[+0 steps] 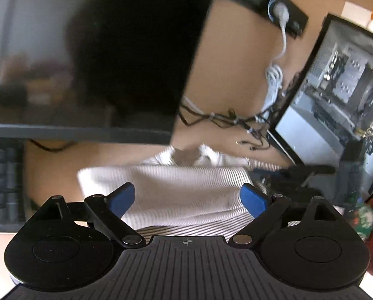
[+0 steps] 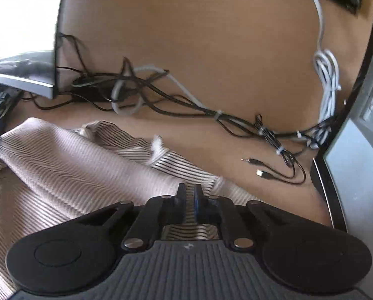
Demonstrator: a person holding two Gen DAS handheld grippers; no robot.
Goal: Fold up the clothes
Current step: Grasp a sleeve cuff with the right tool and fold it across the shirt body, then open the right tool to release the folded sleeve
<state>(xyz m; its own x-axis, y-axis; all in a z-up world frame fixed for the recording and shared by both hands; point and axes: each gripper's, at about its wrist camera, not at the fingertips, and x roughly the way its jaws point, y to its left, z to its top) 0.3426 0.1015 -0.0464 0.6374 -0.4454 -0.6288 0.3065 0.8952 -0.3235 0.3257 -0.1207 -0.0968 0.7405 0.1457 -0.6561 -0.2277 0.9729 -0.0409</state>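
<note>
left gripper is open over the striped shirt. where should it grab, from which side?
Probably the shirt's near-left corner, approached from the keyboard side with the left gripper low. That edge lies flat and free on the desk, opposite the side the right gripper pinches.

Ribbed striped knit cloth shirt (image 2: 69, 165) on a smooth matt wood-look desk (image 2: 211, 37), beside glossy monitor (image 1: 136, 50)

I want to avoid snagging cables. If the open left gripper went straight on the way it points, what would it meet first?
Most likely the white ribbed striped garment, which lies right ahead of the left gripper between its open jaws. The tangled black cables lie beyond it, though depth is unclear.
</note>
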